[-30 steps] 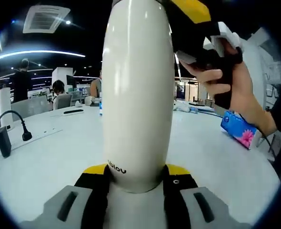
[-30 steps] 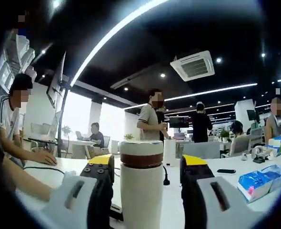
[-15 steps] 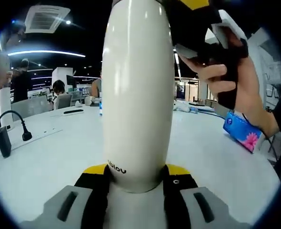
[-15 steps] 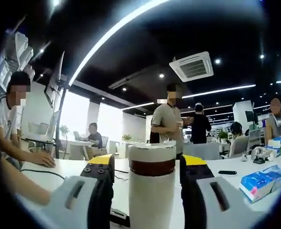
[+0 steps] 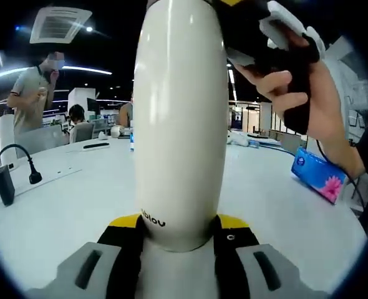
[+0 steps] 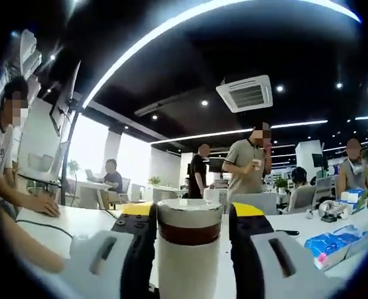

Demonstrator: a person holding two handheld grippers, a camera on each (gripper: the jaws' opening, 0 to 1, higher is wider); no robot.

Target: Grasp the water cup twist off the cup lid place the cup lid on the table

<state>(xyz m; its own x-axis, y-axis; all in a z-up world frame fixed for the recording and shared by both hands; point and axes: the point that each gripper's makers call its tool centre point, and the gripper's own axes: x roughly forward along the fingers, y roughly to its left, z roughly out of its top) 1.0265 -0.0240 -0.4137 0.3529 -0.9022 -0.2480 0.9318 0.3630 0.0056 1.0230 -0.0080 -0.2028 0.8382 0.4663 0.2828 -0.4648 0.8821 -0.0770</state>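
In the left gripper view, the left gripper has its yellow-tipped fingers closed on the lower body of the white water cup, which stands upright above the white bench. At the top right of this view a hand holds the right gripper up beside the top of the cup; the top end of the cup is cut off by the edge of the picture.

The right gripper view shows what the other one cannot: the cup lid, a pale cap with a brown band under it, sits between the two dark fingers. They stand close against its sides, and the lid is on the cup body.

A blue tissue pack lies on the bench to the right, and a black plug with cable lies to the left. In the right gripper view, a standing person with a small cup is behind the bench, and a ceiling air unit is above.
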